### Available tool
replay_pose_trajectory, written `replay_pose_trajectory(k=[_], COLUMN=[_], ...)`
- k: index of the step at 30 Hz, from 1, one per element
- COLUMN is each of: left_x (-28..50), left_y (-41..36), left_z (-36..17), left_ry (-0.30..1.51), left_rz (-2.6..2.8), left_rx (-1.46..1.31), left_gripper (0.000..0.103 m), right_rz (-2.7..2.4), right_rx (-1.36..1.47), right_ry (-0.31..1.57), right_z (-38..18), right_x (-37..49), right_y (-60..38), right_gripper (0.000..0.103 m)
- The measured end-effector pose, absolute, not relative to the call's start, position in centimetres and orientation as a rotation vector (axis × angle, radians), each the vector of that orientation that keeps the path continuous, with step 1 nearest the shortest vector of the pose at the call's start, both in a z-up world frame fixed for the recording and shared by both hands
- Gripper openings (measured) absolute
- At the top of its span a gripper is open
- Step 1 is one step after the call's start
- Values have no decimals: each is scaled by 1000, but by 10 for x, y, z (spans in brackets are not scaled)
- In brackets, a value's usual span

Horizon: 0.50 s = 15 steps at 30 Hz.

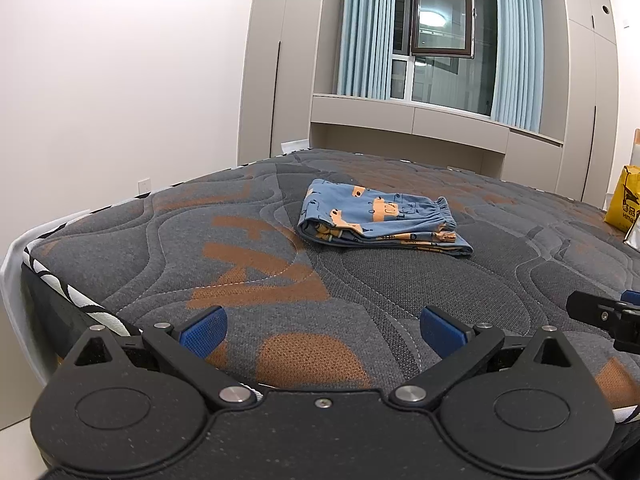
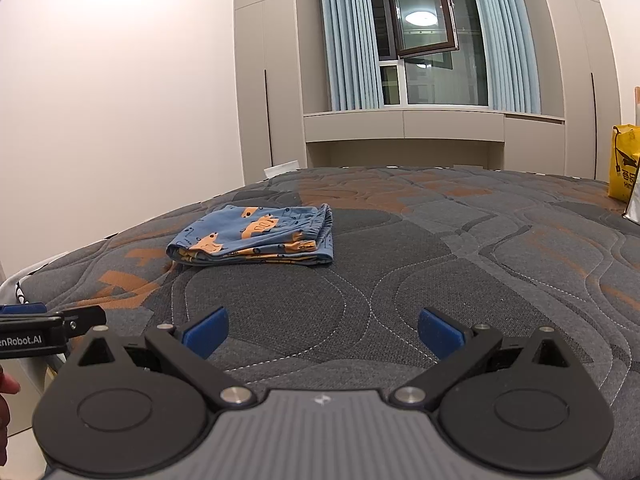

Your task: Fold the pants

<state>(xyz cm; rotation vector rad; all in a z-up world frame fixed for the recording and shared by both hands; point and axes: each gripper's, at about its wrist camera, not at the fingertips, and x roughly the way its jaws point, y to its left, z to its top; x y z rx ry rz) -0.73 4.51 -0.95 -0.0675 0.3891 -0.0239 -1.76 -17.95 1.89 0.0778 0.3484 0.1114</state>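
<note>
Small blue pants (image 1: 376, 216) with orange prints lie folded into a compact stack on the grey and orange mattress (image 1: 280, 264). They also show in the right wrist view (image 2: 256, 236), left of centre. My left gripper (image 1: 322, 326) is open and empty, low over the mattress's near edge, well short of the pants. My right gripper (image 2: 322, 328) is open and empty too, beside the left one. The right gripper shows at the right edge of the left wrist view (image 1: 608, 312), and the left gripper shows at the left edge of the right wrist view (image 2: 52, 320).
A yellow bag (image 2: 624, 168) stands at the mattress's far right edge. Beige wardrobes and a window with blue curtains (image 1: 440, 32) fill the far wall. A white wall runs along the left. The mattress's left edge (image 1: 52, 280) drops to the floor.
</note>
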Motion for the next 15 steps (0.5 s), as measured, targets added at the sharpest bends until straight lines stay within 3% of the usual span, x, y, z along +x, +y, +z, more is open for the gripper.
replay_pose_trajectory(k=[15], left_x=[-4], left_y=[49], left_z=[-7], left_ry=[392], left_rz=[-37], left_rx=[-98], left_gripper=[102], right_rz=[112], right_rx=[82], right_ry=[343], right_z=[20], right_x=[-19], right_y=[-182], right_gripper=[103])
